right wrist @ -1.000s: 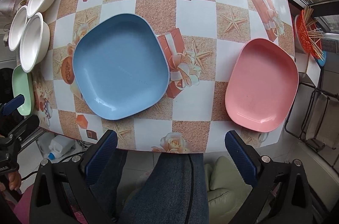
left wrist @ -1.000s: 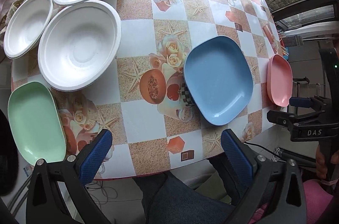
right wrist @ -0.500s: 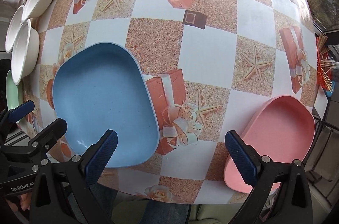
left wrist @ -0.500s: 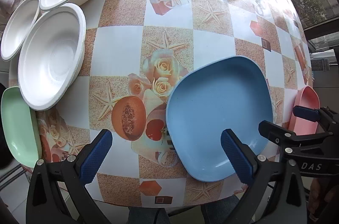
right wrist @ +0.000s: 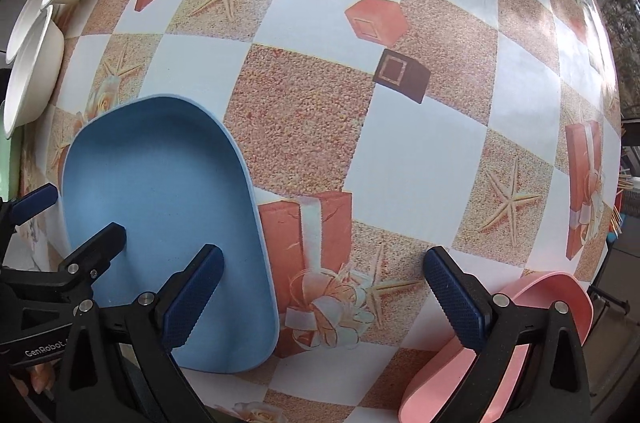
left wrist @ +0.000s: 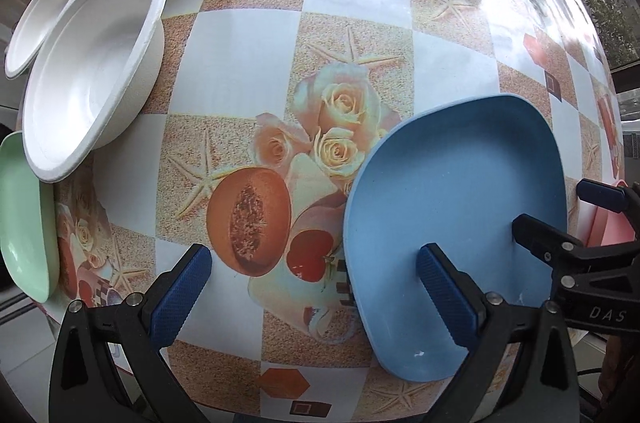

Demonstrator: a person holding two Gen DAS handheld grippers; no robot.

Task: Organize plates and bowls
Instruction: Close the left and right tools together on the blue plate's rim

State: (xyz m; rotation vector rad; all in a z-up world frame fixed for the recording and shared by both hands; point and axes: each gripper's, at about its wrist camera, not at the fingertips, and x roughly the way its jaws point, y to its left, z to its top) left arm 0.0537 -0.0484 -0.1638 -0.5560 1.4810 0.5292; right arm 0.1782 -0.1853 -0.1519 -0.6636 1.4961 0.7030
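Checkered tablecloth (left wrist: 248,71) with starfish, roses and gift boxes across the whole table. Blue plate (left wrist: 456,207) flat near the front edge, between both tools. Three white bowls (left wrist: 92,79) clustered far left, touching one another; green plate (left wrist: 24,223) just under the nearest bowl's rim. Pink plate (right wrist: 536,307) at the right corner (partly hidden behind a finger). Left gripper (left wrist: 312,287) jaws wide, right pad over the blue plate, holding nothing. Right gripper (right wrist: 324,287) likewise spread wide, empty, between blue and pink plates.
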